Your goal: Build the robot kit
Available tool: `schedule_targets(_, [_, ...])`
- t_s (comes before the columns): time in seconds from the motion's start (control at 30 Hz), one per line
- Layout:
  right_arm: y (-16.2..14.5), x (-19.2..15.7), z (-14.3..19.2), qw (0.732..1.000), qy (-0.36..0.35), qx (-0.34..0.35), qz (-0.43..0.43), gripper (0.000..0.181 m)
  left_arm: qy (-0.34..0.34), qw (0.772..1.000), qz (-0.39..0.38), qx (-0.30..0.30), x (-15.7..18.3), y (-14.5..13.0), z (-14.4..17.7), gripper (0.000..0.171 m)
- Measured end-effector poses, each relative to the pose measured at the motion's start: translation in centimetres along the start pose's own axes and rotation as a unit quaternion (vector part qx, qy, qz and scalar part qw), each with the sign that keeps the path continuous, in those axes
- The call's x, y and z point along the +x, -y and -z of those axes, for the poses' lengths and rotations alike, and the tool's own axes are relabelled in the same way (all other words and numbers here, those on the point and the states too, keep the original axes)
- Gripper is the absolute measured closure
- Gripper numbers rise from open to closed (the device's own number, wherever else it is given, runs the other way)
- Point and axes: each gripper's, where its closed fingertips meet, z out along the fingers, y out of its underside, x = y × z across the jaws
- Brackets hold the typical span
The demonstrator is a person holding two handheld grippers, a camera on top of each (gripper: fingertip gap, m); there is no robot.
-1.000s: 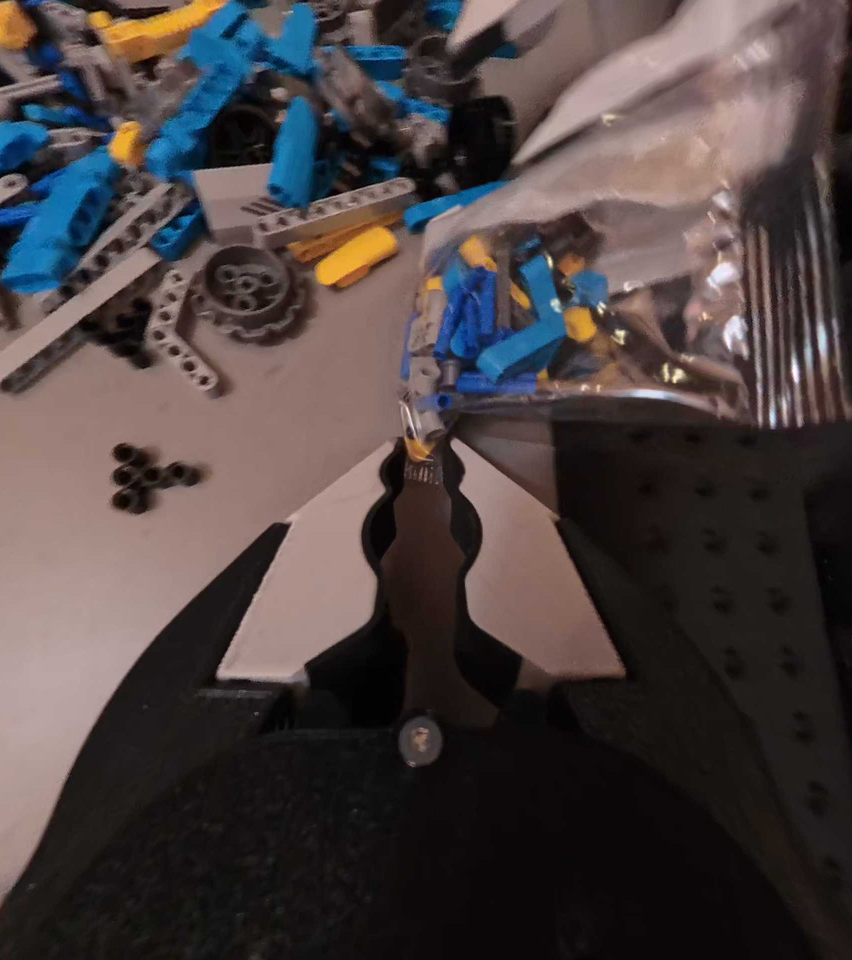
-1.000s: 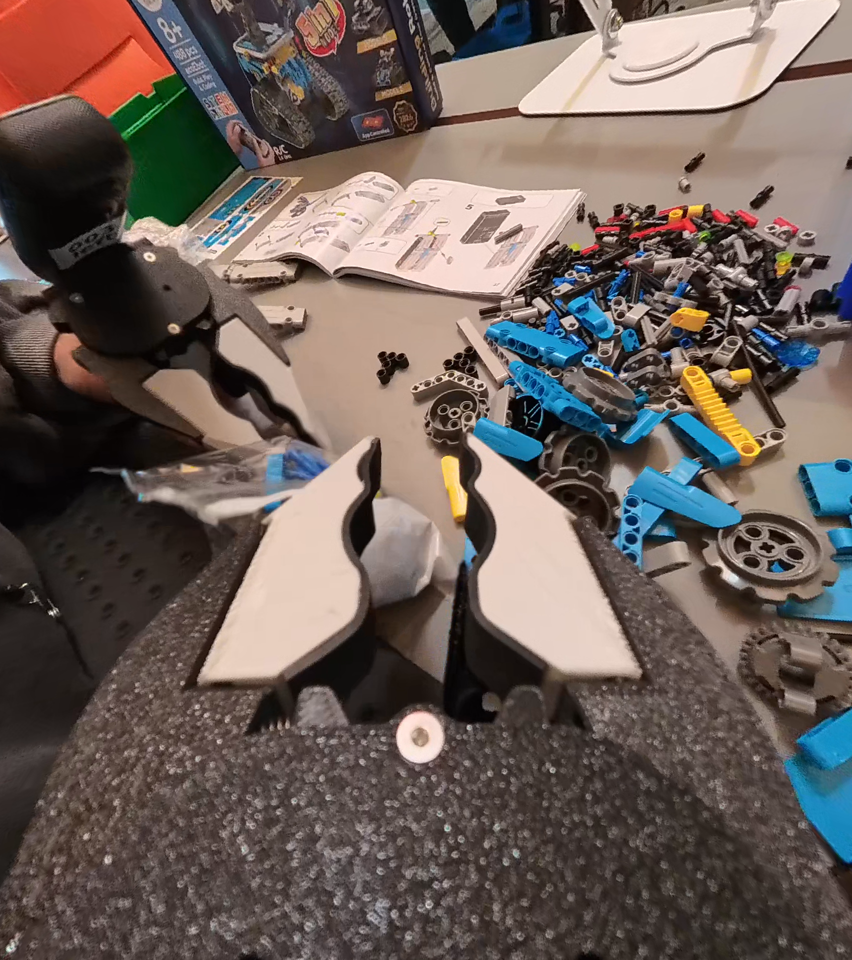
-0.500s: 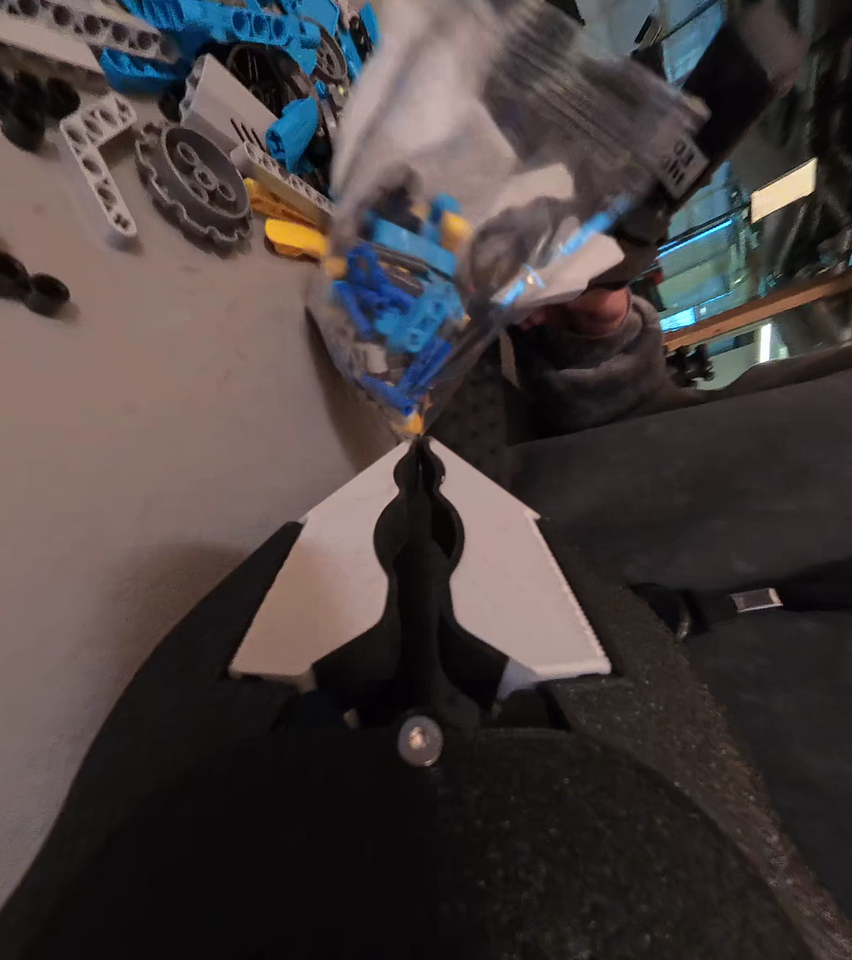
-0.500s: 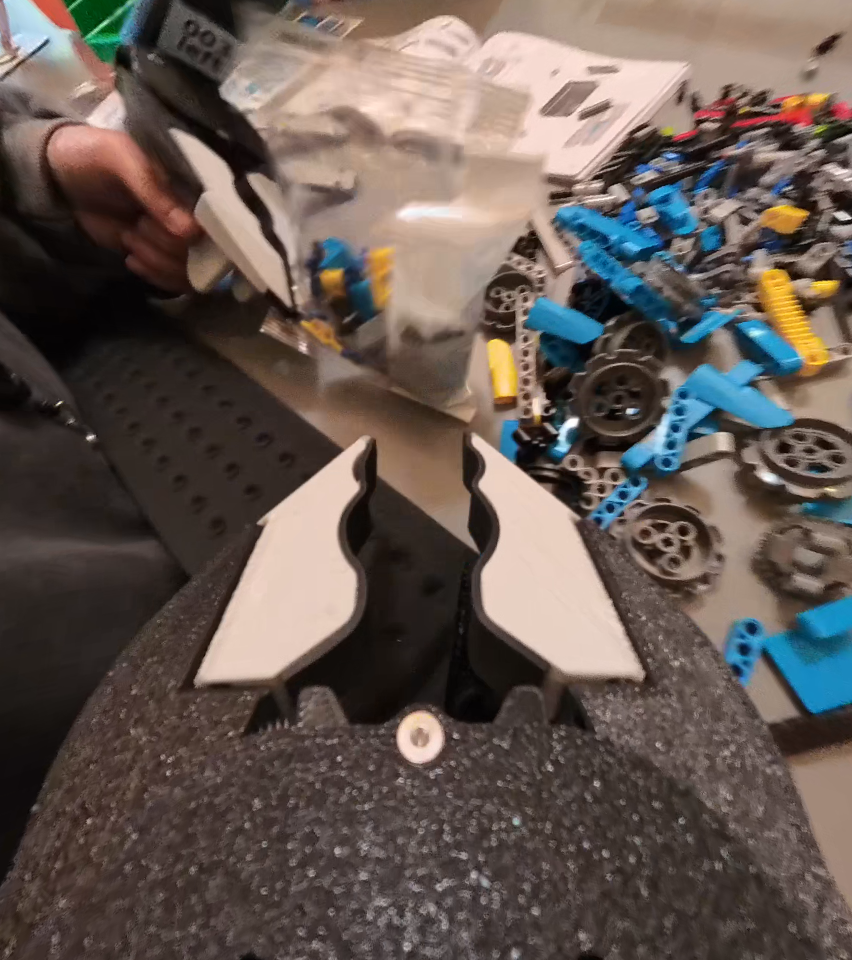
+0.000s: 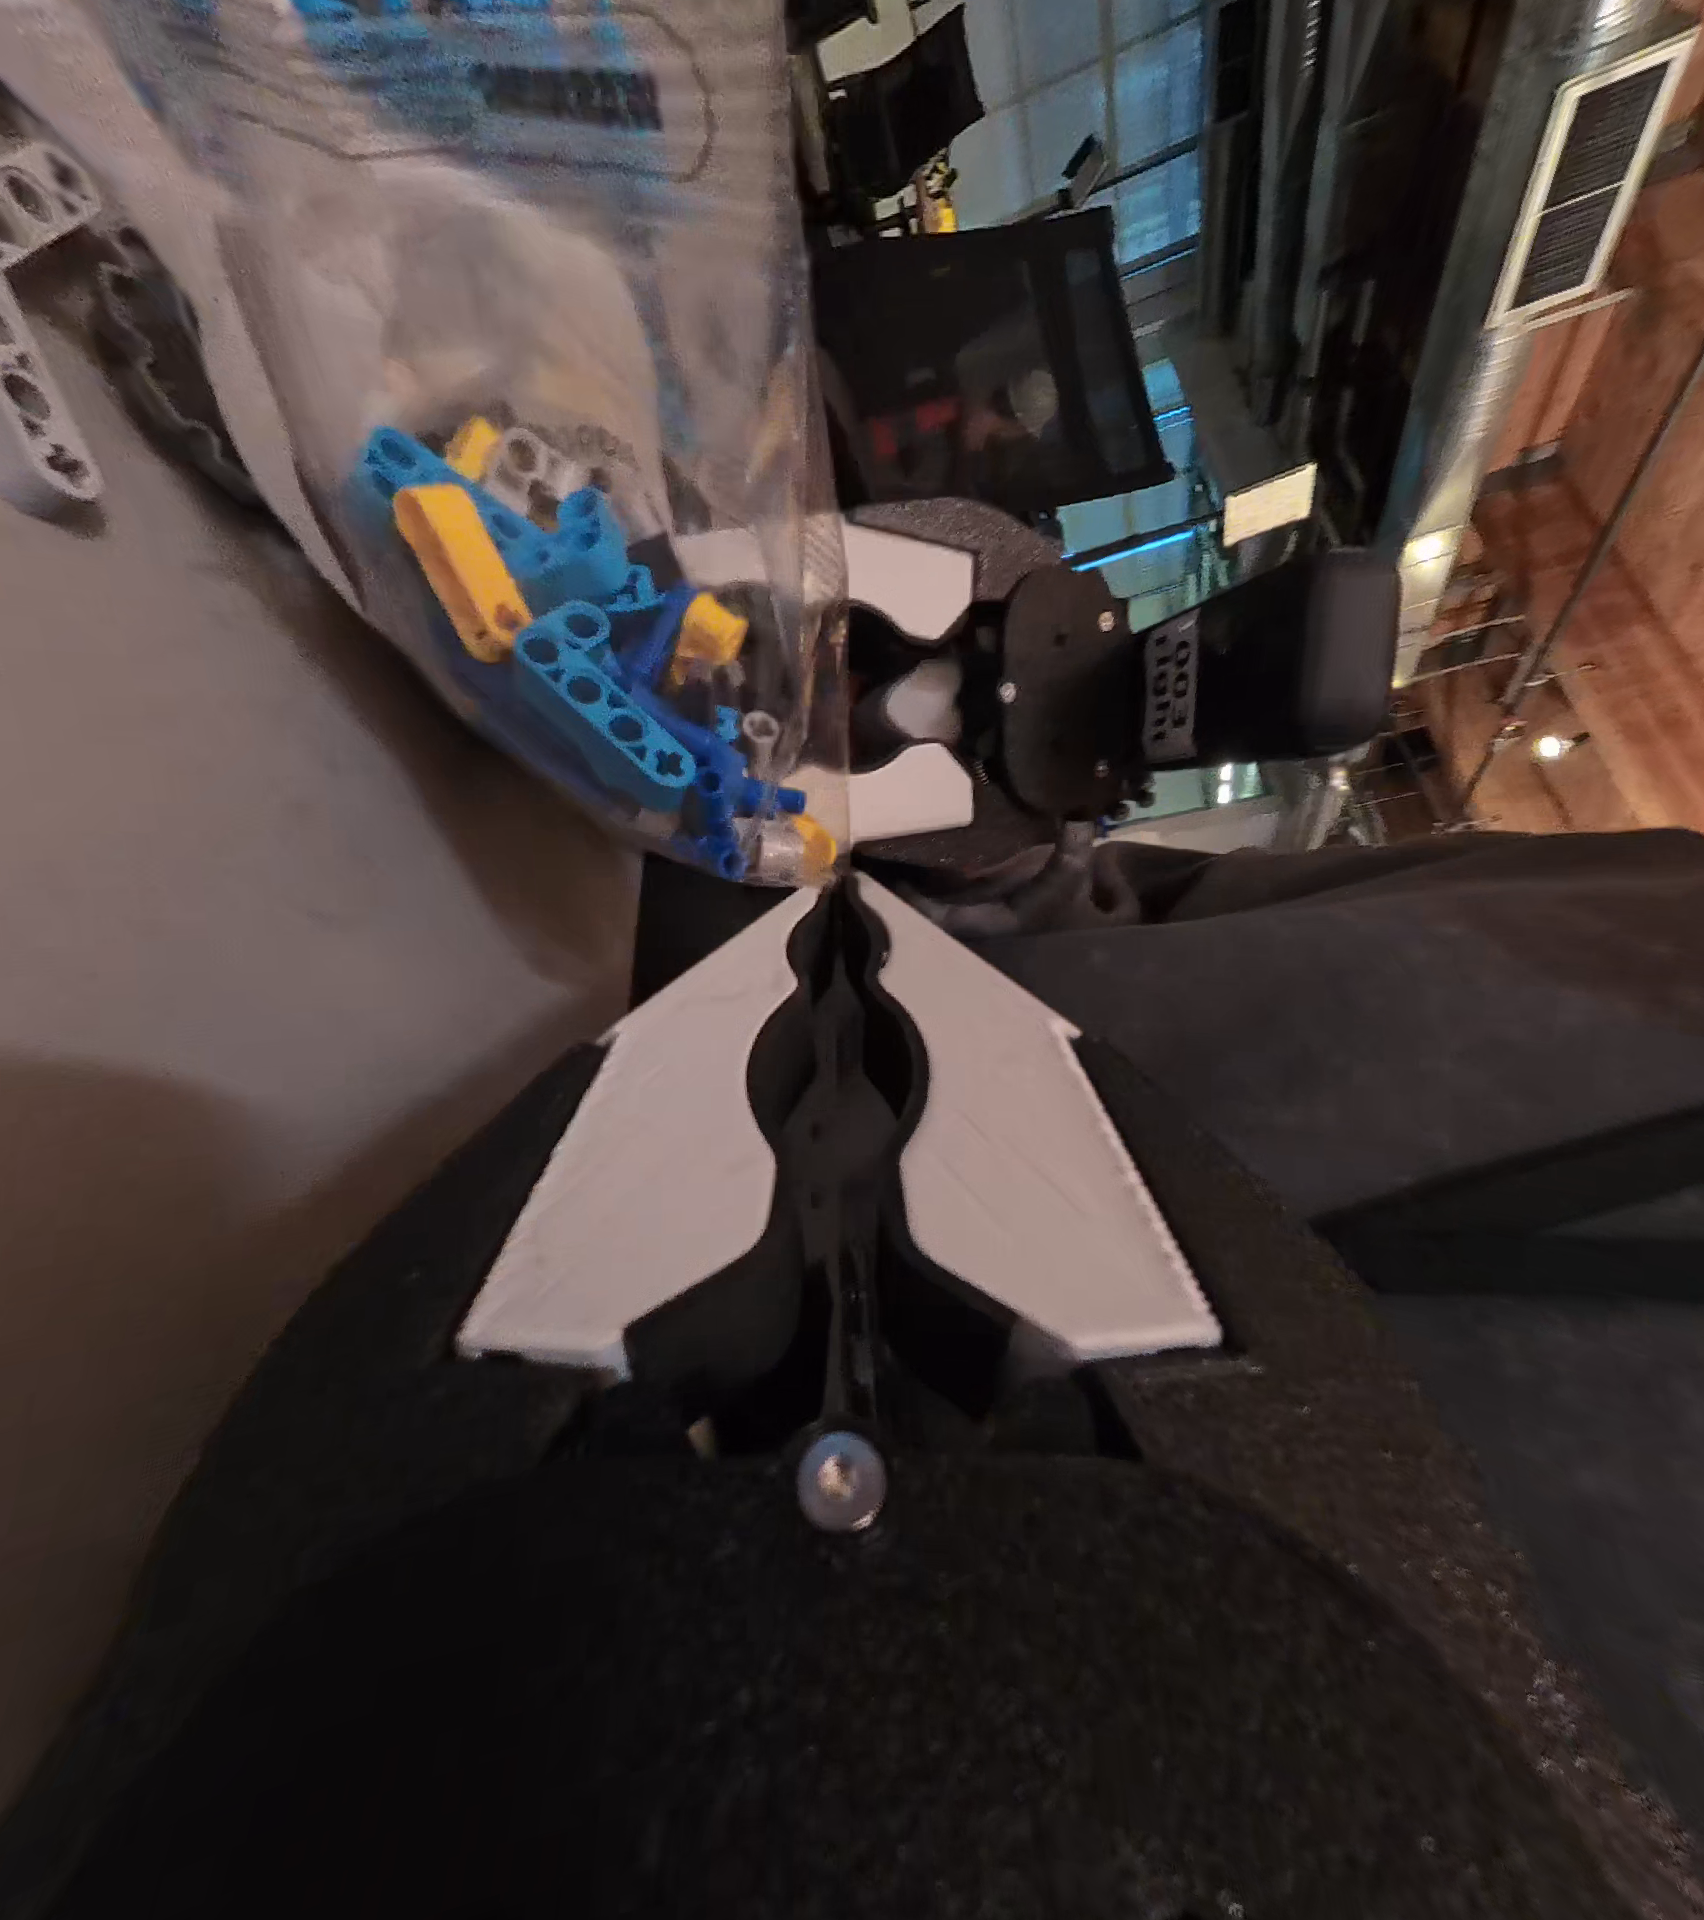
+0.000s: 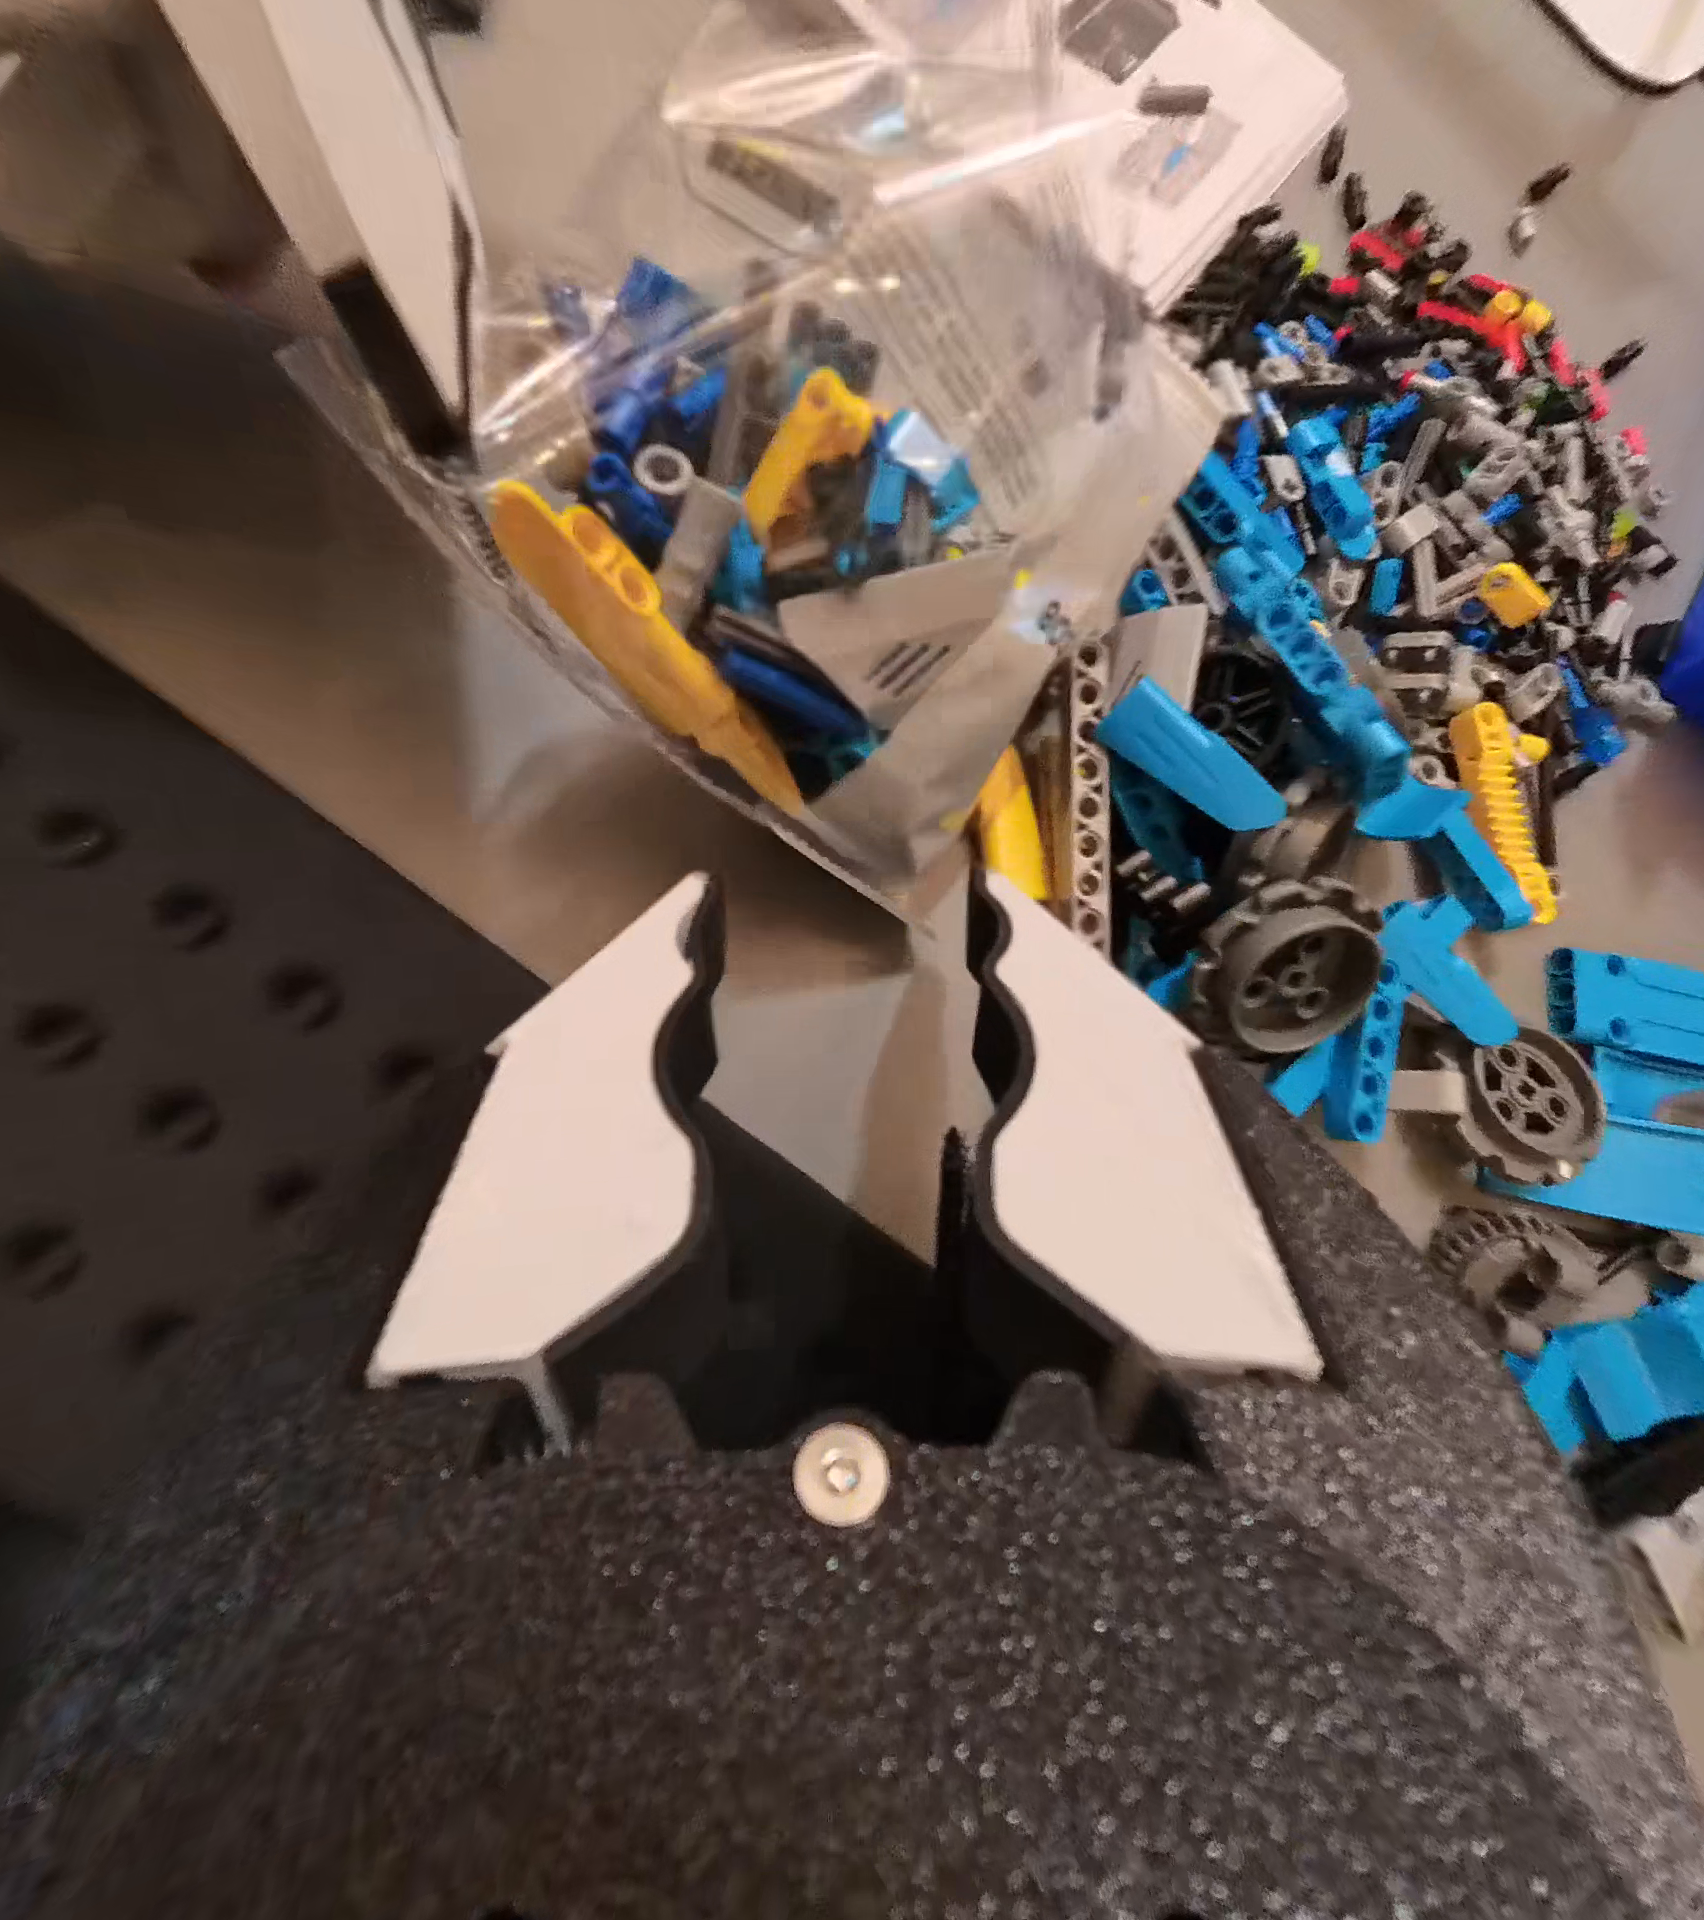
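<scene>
The left gripper [image 5: 835, 891] is clenched on the bottom corner of a clear plastic bag [image 5: 557, 436] — blue, yellow and grey building pieces [image 5: 578, 665] sit heaped in that corner, just above the fingertips. The right gripper [image 6: 840, 914] stands released, its fingers apart, directly below the bag's lower edge and not gripping it. Beyond the bag on the grey table [image 6: 1658, 862] lies a loose pile of parts [image 6: 1367, 644] — grey toothed wheels [image 6: 1284, 966] nearest, an open booklet [image 6: 1232, 114] farther back.
</scene>
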Motion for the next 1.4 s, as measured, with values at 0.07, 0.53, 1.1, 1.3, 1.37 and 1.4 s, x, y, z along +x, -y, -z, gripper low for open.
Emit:
schedule_targets(0.07, [0.3,0.4,-0.3,1.000,-0.018,-0.005,-0.003,0.146,-0.013,1.000,0.010,-0.002,0.2,0.2,-0.2,0.171])
schedule_targets(0.53, [0.4,1.0,2.0,0.993,-0.100,-0.005,0.056,0.179,0.152,0.983,-0.107,0.000,-2.7,5.0,1.9,0.171])
schedule_targets(1.1, [4.1,3.4,4.3,0.983,0.134,0.005,-0.124,0.181,0.217,0.937,-0.273,0.027,-1.5,8.5,2.9,0.167])
schedule_targets(1.3, [5.2,2.9,4.8,0.950,0.219,-0.009,-0.225,0.181,0.194,0.949,-0.245,0.049,-0.7,9.2,3.6,0.166])
schedule_targets(1.37, [5.7,3.0,5.1,0.927,0.256,0.003,-0.274,0.181,0.173,0.954,-0.238,0.061,-0.1,9.2,3.9,0.166])
schedule_targets(1.4, [6.0,3.1,5.2,0.915,0.271,0.012,-0.297,0.181,0.164,0.955,-0.238,0.065,0.2,9.2,4.0,0.166])
